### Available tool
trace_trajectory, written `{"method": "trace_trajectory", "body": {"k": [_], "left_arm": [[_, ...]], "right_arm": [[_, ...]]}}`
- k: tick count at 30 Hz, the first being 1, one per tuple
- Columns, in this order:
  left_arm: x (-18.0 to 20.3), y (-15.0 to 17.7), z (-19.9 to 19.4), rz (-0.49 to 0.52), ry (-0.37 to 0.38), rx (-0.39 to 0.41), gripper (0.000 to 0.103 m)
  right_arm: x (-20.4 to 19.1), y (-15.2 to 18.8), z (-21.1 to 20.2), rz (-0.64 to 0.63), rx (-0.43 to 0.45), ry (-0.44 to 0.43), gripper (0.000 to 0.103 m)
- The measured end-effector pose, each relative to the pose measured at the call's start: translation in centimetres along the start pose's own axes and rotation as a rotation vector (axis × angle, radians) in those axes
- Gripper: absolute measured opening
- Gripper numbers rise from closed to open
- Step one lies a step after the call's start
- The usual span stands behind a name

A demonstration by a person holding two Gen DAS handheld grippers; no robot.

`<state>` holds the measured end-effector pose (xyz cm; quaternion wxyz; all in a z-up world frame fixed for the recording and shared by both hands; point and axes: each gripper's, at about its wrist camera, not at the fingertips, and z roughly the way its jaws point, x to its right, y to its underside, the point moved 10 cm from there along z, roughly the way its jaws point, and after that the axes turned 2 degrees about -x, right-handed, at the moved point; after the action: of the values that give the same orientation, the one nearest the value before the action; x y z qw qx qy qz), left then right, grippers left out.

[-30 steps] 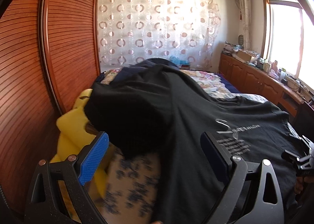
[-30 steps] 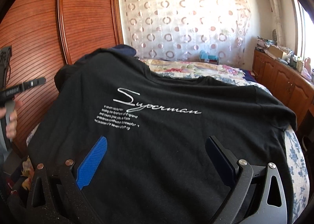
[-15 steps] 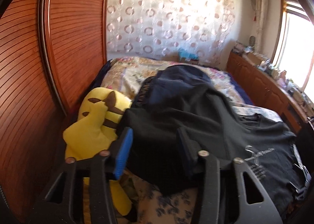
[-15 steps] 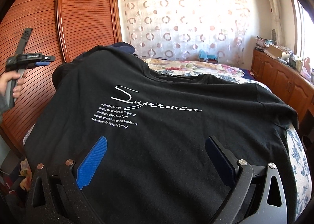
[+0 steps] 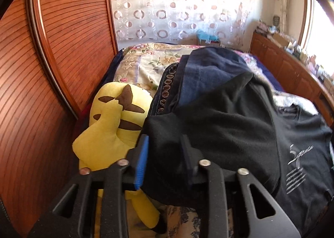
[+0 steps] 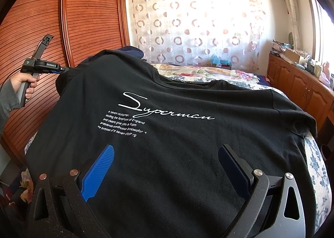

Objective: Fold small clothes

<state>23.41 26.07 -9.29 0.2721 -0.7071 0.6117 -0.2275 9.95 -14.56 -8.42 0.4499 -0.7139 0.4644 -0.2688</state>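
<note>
A black T-shirt (image 6: 177,144) with white "Superman" script lies spread over the bed. Its left sleeve (image 5: 208,125) is draped over a pile of dark blue clothing (image 5: 208,71). My left gripper (image 5: 165,140) sits at that sleeve's outer edge. Its jaws are closing, with the sleeve fabric filling the narrow gap between the pads. The right wrist view shows the left gripper (image 6: 62,69) at the shirt's far-left corner, held by a person's hand (image 6: 27,85). My right gripper (image 6: 167,150) hovers open over the shirt's lower body, fingers wide apart, with flat fabric below them.
A yellow plush toy (image 5: 112,125) lies beside the sleeve, against the wooden slatted wardrobe doors (image 5: 52,71). A floral bedspread (image 5: 146,64) covers the bed behind. Wooden cabinets (image 6: 302,87) with clutter on top run along the right wall under the window.
The left gripper has swung left off the shirt's body to the sleeve edge, and its jaws have narrowed from wide open onto the fabric. The right gripper has stayed put.
</note>
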Motion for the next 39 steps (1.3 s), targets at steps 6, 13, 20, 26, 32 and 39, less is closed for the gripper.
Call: {"method": "trace_trajectory", "body": {"k": [6, 13, 20, 26, 32, 39], "left_arm": [[0.0, -0.9, -1.8, 0.031, -0.043, 0.048, 0.004], [2.1, -2.3, -5.4, 0.081, -0.028, 0.134, 0.003], [11.0, -4.5, -10.1, 0.196, 0.116, 0.217, 0.003], [21.2, -4.9, -10.5, 0.326, 0.232, 0.217, 0.003], [23.0, -4.2, -10.6, 0.362, 0.248, 0.243, 0.045], [20.0, -1.4, -10.3, 0.332, 0.209, 0.239, 0.08]], "right_arm": [[0.2, 0.0, 0.0, 0.01, 0.0, -0.007, 0.1], [0.4, 0.0, 0.1, 0.011, -0.002, -0.005, 0.1], [0.3, 0.0, 0.0, 0.013, -0.002, -0.004, 0.1], [0.6, 0.1, 0.0, 0.029, -0.003, -0.009, 0.1], [0.6, 0.1, 0.1, 0.026, -0.003, -0.012, 0.1], [0.8, 0.0, 0.2, 0.03, -0.001, -0.014, 0.1]]}}
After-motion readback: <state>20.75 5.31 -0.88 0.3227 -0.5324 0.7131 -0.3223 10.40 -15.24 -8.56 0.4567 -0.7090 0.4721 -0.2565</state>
